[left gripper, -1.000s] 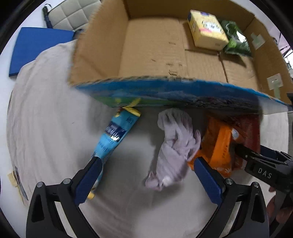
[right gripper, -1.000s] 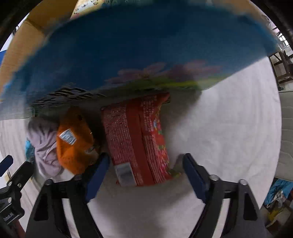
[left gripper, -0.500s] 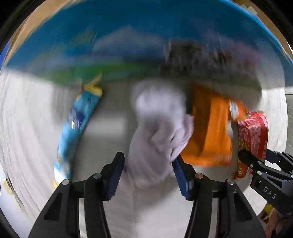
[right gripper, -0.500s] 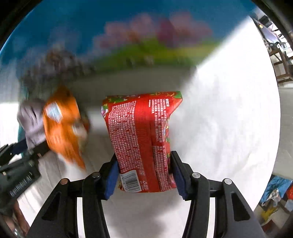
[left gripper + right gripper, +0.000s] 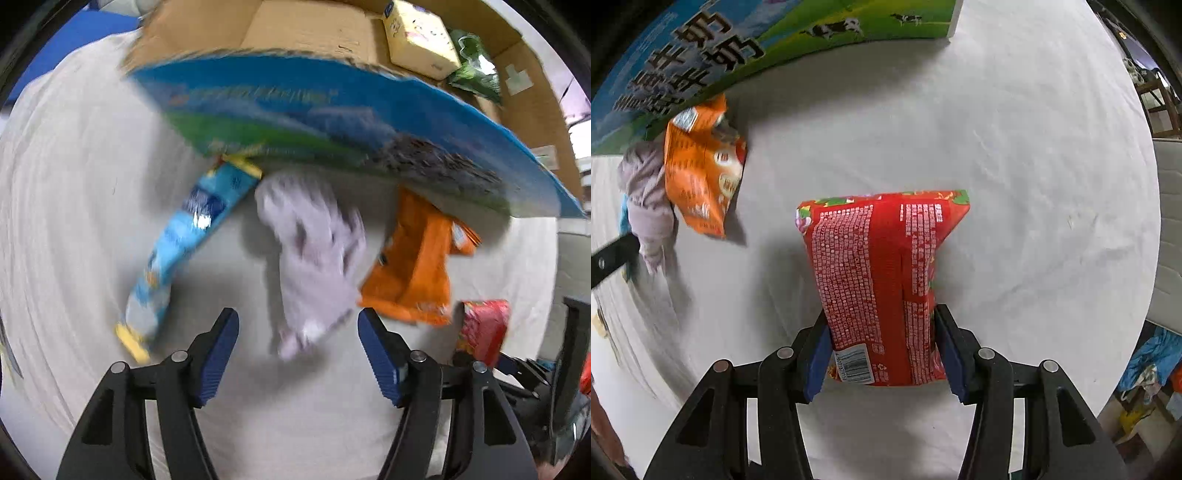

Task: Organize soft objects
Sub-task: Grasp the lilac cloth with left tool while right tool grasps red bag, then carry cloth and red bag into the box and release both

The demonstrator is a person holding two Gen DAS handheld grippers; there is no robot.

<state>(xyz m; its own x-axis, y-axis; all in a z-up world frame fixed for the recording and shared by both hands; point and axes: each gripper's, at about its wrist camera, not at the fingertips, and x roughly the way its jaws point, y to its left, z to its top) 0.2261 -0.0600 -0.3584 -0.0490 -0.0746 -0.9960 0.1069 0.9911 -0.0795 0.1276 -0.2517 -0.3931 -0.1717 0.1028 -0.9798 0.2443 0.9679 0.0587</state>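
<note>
Jaws of the right gripper (image 5: 884,341) clamp the red crinkly snack packet (image 5: 882,280); the left gripper (image 5: 297,345) gapes wide and empty, facing the crumpled lilac cloth (image 5: 314,258) lying just before the blue-printed cardboard box (image 5: 332,110).

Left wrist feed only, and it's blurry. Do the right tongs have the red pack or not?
Observer: Yes. The right tongs are shut on the red snack pack, gripping its lower end beside the barcode.
Operator: Which face is toward the camera?
Observer: The back, with fine white print and a centre seam.
Operator: What's on the box side? It's smeared here.
Observer: The carton shows cows on green grass below large dark characters.
</note>
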